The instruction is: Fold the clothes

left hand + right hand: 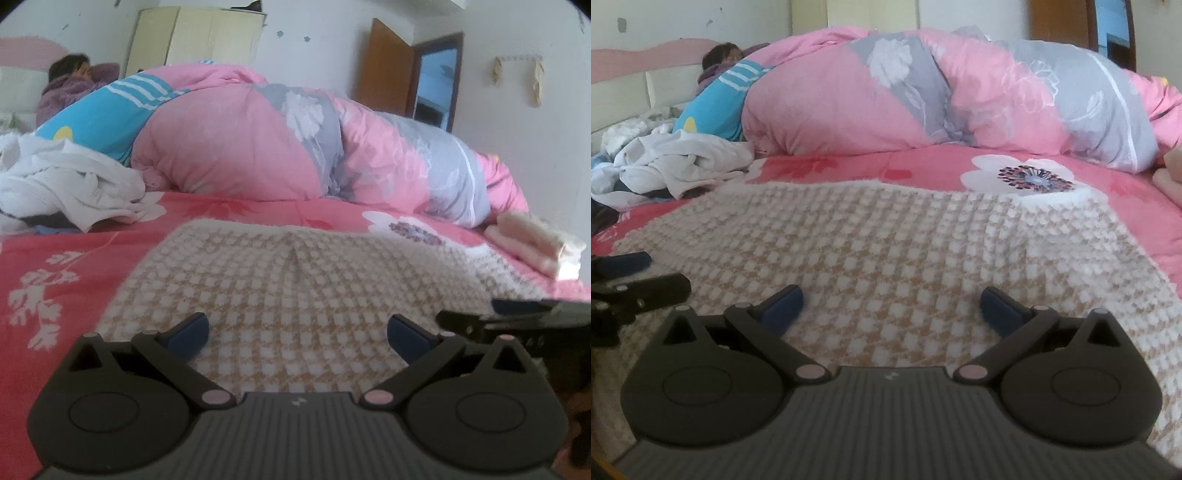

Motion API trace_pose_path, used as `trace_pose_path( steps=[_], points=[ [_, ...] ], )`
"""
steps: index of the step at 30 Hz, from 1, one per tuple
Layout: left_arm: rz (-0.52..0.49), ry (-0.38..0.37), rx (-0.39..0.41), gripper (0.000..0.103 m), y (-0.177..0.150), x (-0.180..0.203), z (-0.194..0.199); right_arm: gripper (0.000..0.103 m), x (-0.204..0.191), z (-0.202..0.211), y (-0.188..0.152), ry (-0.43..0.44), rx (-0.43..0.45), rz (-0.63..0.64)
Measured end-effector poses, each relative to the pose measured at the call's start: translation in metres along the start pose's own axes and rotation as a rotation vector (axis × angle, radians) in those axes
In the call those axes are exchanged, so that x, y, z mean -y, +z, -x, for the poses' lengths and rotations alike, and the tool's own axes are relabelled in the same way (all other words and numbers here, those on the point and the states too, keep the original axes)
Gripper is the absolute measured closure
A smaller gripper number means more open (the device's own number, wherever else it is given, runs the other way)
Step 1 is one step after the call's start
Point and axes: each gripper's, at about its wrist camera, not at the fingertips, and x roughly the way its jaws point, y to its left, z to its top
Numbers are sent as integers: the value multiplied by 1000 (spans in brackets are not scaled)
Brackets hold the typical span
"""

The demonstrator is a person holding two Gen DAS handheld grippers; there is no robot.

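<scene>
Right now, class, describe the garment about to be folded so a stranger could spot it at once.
Start at the bed with the pink floral sheet. In front of the bulky pink-and-grey quilt lies the checked garment, spread flat. Unlike the crumpled white clothes at its left, it is fuzzy, tan-and-white checked.

A pink quilt (240,147) heaped beside a reclining person (70,85), possibly asleep.
</scene>
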Motion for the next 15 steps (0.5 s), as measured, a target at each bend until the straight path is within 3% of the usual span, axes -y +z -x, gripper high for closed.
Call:
trace_pose_path(
  steps=[4,15],
  points=[
    [7,-11,17,0,0,0,30,1,-1,-1,-2,-3,7,2],
    [20,89,-85,0,-30,4,94,1,1,-1,-2,-2,8,2]
  ],
)
